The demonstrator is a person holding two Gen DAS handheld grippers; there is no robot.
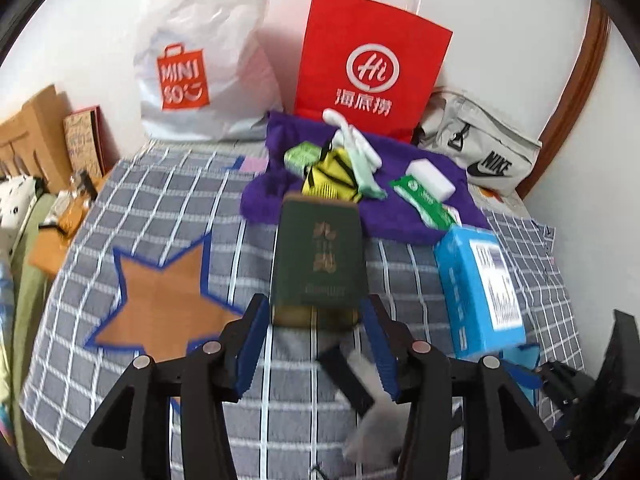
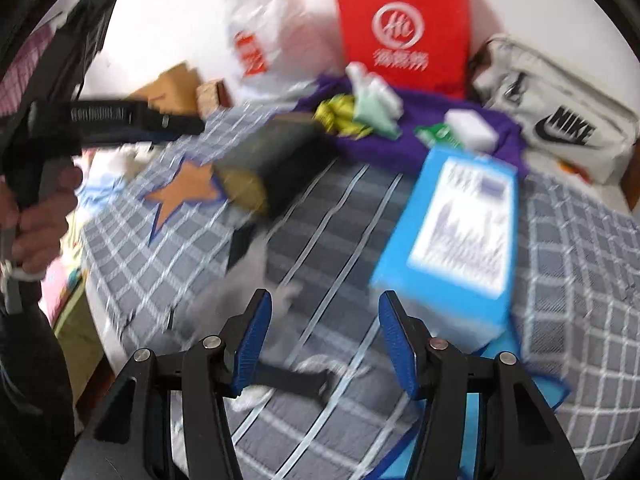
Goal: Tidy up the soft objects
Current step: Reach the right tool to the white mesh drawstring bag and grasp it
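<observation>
A dark green tissue pack (image 1: 319, 258) lies on the checked bedspread just ahead of my open left gripper (image 1: 316, 312); its near end sits between the fingertips, untouched as far as I can tell. A grey and black sock (image 1: 362, 396) lies under the left gripper. A purple towel (image 1: 404, 216) holds a yellow pouch (image 1: 330, 178), white and mint socks (image 1: 362, 156), a white sponge (image 1: 430, 174) and green packets (image 1: 424, 198). A blue tissue box (image 2: 456, 236) lies ahead of my open, empty right gripper (image 2: 324, 316). The right view is blurred.
A red paper bag (image 1: 372, 64), a white plastic bag (image 1: 200, 56) and a grey Nike bag (image 1: 480, 148) stand against the wall. Cardboard boxes (image 1: 36, 136) and clutter lie at the left. The bedspread (image 1: 160, 216) has an orange star patch (image 1: 168, 300).
</observation>
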